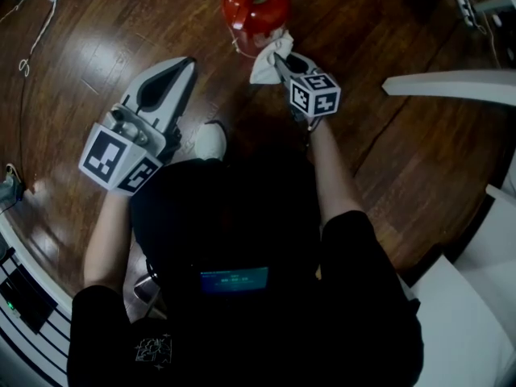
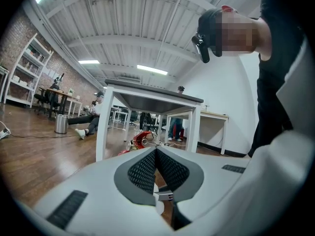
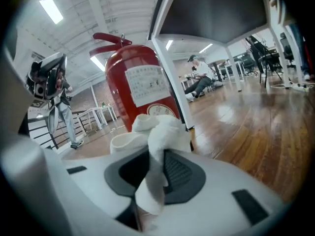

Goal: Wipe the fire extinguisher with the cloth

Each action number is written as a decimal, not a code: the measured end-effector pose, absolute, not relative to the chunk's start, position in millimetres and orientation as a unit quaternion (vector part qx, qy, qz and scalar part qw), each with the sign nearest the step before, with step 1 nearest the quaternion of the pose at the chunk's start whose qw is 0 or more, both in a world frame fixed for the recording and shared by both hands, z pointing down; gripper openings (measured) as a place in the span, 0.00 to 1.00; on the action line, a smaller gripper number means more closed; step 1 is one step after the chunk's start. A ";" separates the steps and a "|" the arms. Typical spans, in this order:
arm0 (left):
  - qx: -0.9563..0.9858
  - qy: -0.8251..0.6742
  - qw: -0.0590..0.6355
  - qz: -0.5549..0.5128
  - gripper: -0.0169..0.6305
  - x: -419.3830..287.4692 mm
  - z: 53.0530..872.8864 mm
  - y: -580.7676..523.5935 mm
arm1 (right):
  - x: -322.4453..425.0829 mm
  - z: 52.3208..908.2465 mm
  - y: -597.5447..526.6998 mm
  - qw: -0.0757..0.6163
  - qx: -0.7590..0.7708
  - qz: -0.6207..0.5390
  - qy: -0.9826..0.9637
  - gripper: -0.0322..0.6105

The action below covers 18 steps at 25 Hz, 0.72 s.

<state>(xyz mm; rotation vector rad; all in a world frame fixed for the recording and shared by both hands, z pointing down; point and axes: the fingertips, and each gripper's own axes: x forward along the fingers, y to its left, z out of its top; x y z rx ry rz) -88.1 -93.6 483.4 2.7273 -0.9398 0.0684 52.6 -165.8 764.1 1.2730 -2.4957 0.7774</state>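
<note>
Currently clamping the cloth (image 3: 156, 132) beside the fire extinguisher (image 1: 256, 6)

You are standing over a dark wooden floor (image 1: 387, 160), which is filling most of the head view. A table (image 3: 216, 14) with white legs is showing its dark underside across the upper right of the right gripper view, just behind the extinguisher. The red extinguisher is standing upright on the floor at the top centre of the head view, and its white label is facing your right gripper's camera.

Your left gripper (image 1: 185, 67) is sitting at the left of the head view, well apart from the extinguisher, and its jaws are pressing together with nothing between them. Your right gripper (image 1: 280, 57) is reaching just below the extinguisher, and its jaws are squeezing the white cloth. The cloth is bunching out past the jaw tips, right up at the red side. Whether it is touching there is not clear.
</note>
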 end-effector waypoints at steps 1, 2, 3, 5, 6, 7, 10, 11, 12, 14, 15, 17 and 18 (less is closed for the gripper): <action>0.937 -0.324 0.128 0.024 0.03 -88.6 483.9 -93.6 | 54.5 760.0 -163.9 0.111 0.434 0.265 -0.854 0.20; 0.937 -0.325 0.129 0.023 0.03 -89.4 484.4 -93.7 | 58.5 751.2 -163.0 0.098 0.435 0.263 -0.856 0.20; 0.936 -0.325 0.130 0.022 0.03 -89.9 484.5 -93.9 | 64.3 737.6 -163.4 0.077 0.438 0.259 -0.857 0.20; 0.936 -0.326 0.130 0.019 0.03 -90.0 483.1 -94.7 | 80.1 699.9 -167.2 0.022 0.443 0.248 -0.861 0.20; 0.936 -0.327 0.128 0.018 0.03 -90.1 481.7 -95.3 | 88.9 678.4 -170.0 -0.008 0.442 0.243 -0.863 0.20; 0.936 -0.329 0.127 0.016 0.03 -90.5 480.3 -96.0 | 97.5 656.7 -173.1 -0.037 0.440 0.239 -0.865 0.20; 0.934 -0.332 0.128 0.013 0.03 -91.1 479.1 -97.1 | 117.6 592.2 -181.6 -0.106 0.429 0.217 -0.871 0.20; 0.935 -0.331 0.128 0.013 0.03 -90.5 479.4 -97.0 | 122.2 571.7 -183.8 -0.120 0.427 0.204 -0.873 0.20; 0.935 -0.330 0.129 0.014 0.03 -89.8 479.9 -97.0 | 125.1 552.5 -186.1 -0.130 0.426 0.191 -0.875 0.20; 0.936 -0.328 0.130 0.015 0.03 -89.1 481.1 -96.7 | 125.5 520.8 -191.6 -0.143 0.422 0.169 -0.879 0.20; 0.936 -0.328 0.131 0.014 0.03 -89.0 481.8 -96.5 | 123.0 509.6 -195.2 -0.145 0.420 0.159 -0.882 0.20; 0.935 -0.327 0.133 0.014 0.03 -88.0 482.9 -96.4 | 112.5 498.4 -204.5 -0.131 0.421 0.135 -0.887 0.20; 0.936 -0.326 0.132 0.014 0.03 -87.1 483.0 -96.4 | 105.4 498.4 -210.0 -0.117 0.424 0.123 -0.889 0.20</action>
